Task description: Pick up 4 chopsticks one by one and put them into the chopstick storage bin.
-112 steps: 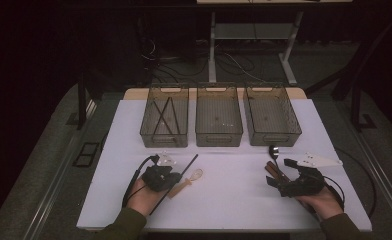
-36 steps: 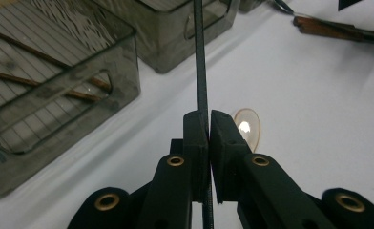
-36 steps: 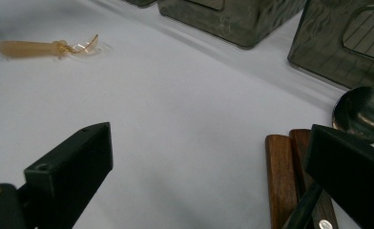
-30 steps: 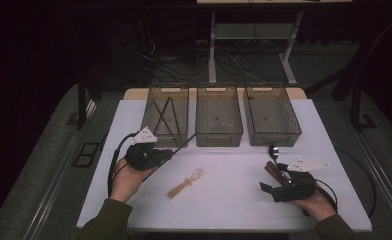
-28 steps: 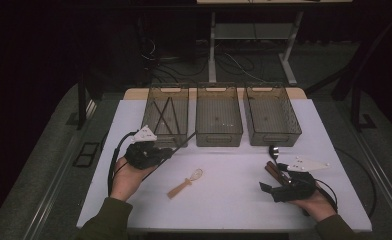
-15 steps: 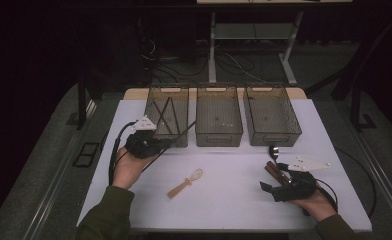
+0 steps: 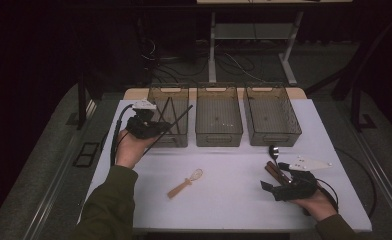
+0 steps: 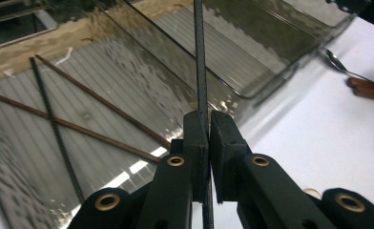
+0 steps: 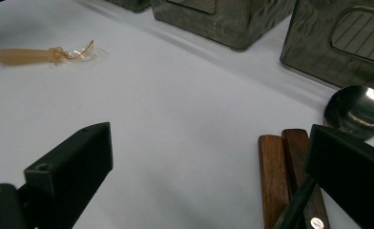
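White bench [image 7: 234, 200] carrying three smoky plastic bins; left gripper [image 8: 209, 129] clamping a thin black chopstick [image 8: 199, 57] over the leftmost bin [image 7: 168, 117]; right gripper [image 9: 209, 162] resting, fingers apart.

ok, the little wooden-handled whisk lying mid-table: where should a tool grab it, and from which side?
Probably by the straight wooden handle of the whisk, not the thin wire head, which looks easy to bend and hard to pinch. It lies flat and diagonal on the white table, handle toward the person's left. Come down from above, jaws across the handle. The open right tool is free; the left tool holds a black chopstick.
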